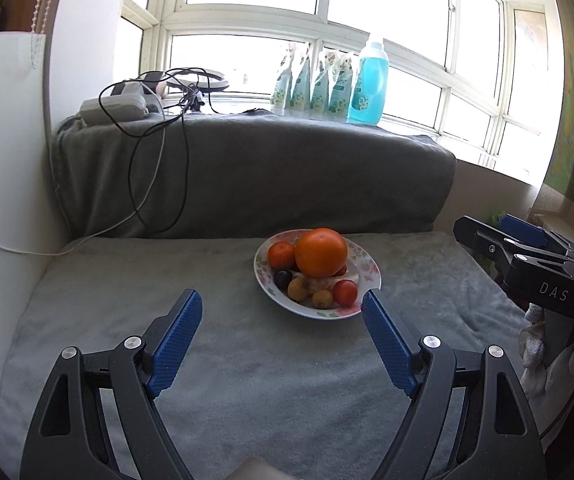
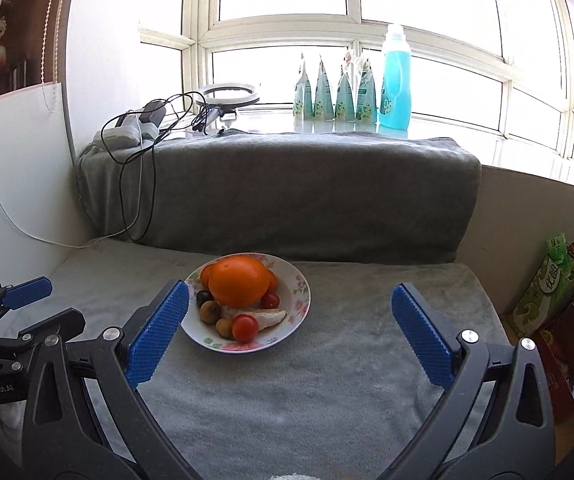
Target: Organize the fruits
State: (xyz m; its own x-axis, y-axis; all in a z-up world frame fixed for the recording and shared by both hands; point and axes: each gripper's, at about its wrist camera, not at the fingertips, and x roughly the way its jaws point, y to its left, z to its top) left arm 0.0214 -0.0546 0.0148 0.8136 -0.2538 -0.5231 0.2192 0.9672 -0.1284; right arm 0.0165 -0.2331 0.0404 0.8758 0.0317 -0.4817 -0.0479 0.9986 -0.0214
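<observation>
From the left wrist view, a flowered plate (image 1: 369, 268) sits on the grey-blanketed tabletop (image 1: 247, 380), heaped with fruit. A big orange (image 1: 321, 252) rides on top toward the back, round, with no long axis to speak of. A smaller mandarin (image 1: 281, 254) sits to its left, a dark grape (image 1: 282, 278) below that, two yellowish little fruits (image 1: 297, 289) at the front, a red cherry tomato (image 1: 345, 292) at front right, and a pale peeled piece half buried under the orange. The left gripper (image 1: 283, 300) hovers short of the plate, its fingers (image 1: 179, 332) spread wide with nothing between them. The right gripper (image 1: 503, 236) shows at the right edge, clear of the plate.

From the right wrist view, the same plate (image 2: 297, 292) lies ahead and left of centre. The orange (image 2: 238, 280) tops the pile; the peeled segment (image 2: 271, 317) lies with its long axis running left to right, and the tomato (image 2: 245, 328) sits in front of it. The right gripper (image 2: 291, 300) has its fingers (image 2: 423, 340) spread wide and empty, the left one overlapping the plate's near rim in this view. The left gripper (image 2: 27, 296) pokes in at lower left. A blue bottle (image 2: 395, 80) and pouches (image 2: 335, 96) stand on the windowsill.
</observation>
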